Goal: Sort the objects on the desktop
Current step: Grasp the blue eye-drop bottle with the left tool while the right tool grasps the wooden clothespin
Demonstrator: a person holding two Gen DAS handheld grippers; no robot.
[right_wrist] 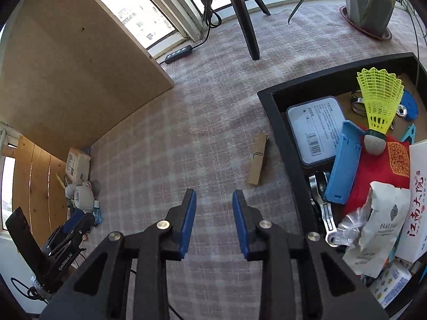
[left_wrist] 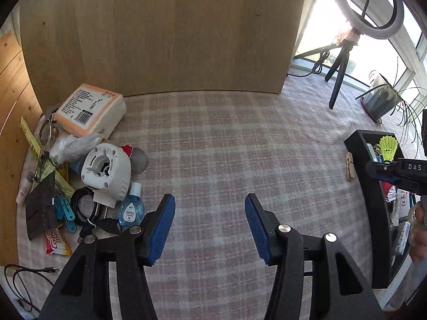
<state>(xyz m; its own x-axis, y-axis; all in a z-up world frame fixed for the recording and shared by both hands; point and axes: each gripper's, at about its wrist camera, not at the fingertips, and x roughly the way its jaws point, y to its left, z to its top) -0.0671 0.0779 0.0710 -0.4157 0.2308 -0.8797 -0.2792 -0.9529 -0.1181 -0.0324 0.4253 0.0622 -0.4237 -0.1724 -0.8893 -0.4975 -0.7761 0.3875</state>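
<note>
Your black open-topped tray is cut off at the right edge, its lower contents overlapping and hard to separate; a yellow plastic shuttlecock stands upright in it. Your left tool and right tool both gape empty over the checked bench cloth. The unsorted pile, with its white round-bodied gadget, sits at the bench's left.

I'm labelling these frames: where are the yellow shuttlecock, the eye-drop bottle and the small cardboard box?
yellow shuttlecock (right_wrist: 380,101), right wrist view, on its skirt.
eye-drop bottle (left_wrist: 131,209), left wrist view, on its label.
small cardboard box (right_wrist: 258,160), right wrist view, on its top face.
</note>
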